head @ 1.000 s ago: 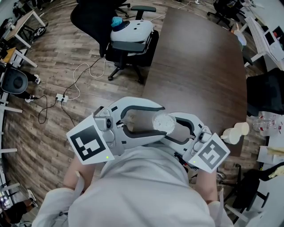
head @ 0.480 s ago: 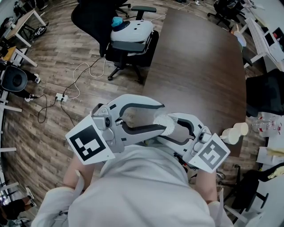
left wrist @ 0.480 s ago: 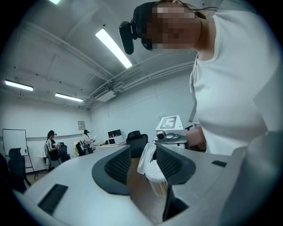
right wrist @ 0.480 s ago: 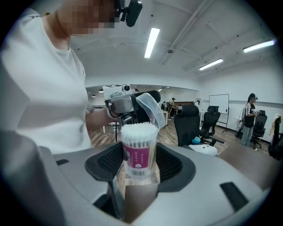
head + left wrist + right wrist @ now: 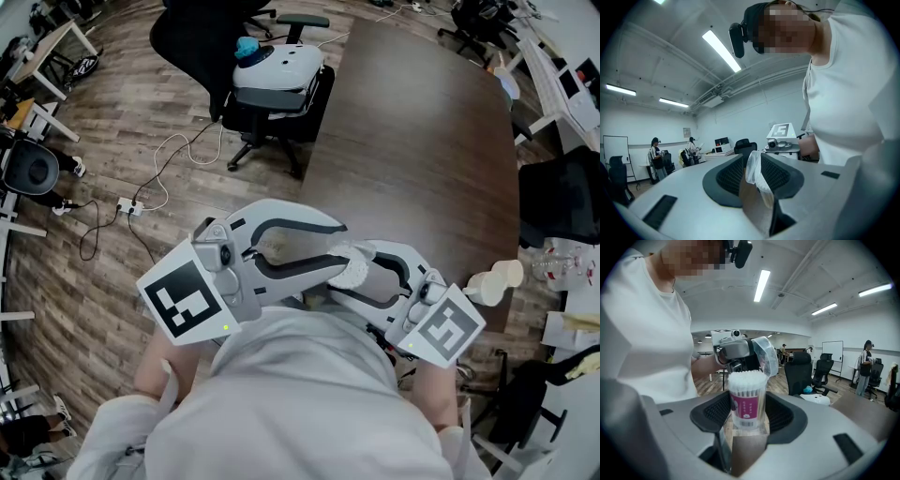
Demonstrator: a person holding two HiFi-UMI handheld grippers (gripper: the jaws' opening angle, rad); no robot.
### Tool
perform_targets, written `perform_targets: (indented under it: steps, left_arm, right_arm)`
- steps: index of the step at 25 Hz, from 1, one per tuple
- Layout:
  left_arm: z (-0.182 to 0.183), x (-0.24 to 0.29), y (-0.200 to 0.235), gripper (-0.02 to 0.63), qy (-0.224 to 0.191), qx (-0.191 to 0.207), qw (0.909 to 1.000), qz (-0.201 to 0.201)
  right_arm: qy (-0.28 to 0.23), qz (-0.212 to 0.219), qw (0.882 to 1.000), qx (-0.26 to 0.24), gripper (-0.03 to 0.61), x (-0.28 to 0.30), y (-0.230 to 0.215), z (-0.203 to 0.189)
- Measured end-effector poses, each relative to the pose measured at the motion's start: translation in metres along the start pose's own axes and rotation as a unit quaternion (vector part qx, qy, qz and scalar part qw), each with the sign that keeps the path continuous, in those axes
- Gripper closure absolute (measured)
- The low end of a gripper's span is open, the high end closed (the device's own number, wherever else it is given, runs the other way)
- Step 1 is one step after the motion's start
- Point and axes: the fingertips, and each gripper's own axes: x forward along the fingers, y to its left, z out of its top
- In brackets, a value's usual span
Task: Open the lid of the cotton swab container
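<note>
Your L gripper [image 5: 751, 180] has just closed its jaws onto the lid [image 5: 768, 355], which has tipped up off the swabs, frame centre in head view. R gripper [image 5: 747, 416] clamps the cotton swab container [image 5: 746, 399] below. Lid's basically open, I'd say.

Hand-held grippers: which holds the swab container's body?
The right hand-held gripper clamps the swab-filled container; the left hand-held gripper has just been closing on its clear lid.

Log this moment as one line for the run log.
step: opening lid | right gripper: shut on cotton swab container | left gripper: jaws just closing, now on lid | lid: tilted open
</note>
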Motion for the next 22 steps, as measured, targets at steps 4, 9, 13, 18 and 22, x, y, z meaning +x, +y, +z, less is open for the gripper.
perform_targets:
  steps: [4, 9, 13, 18, 22]
  left_arm:
    - [-0.001, 0.001, -0.001, 0.516, 0.004, -0.002, 1.0000, 0.001]
    - [0.000, 0.004, 0.003, 0.538, 0.006, 0.002, 0.9999, 0.011]
    - [-0.001, 0.008, 0.010, 0.548, 0.012, -0.004, 0.9997, 0.019]
    - [0.003, 0.008, 0.020, 0.555, -0.058, -0.009, 0.9972, 0.046]
    - [0.002, 0.006, 0.024, 0.557, -0.106, -0.001, 0.9928, 0.056]
  right_arm:
    - [0.000, 0.003, 1.000, -0.003, 0.336, -0.001, 0.002, 0.000]
    - [-0.003, 0.006, 1.000, -0.003, 0.336, -0.003, 0.004, 0.000]
    - [-0.009, 0.008, 1.000, -0.005, 0.336, -0.005, 0.003, 0.001]
    - [-0.018, 0.010, 1.000, 0.000, 0.336, -0.009, 0.003, 0.004]
    - [-0.022, 0.012, 1.000, 0.000, 0.336, -0.009, 0.002, 0.006]
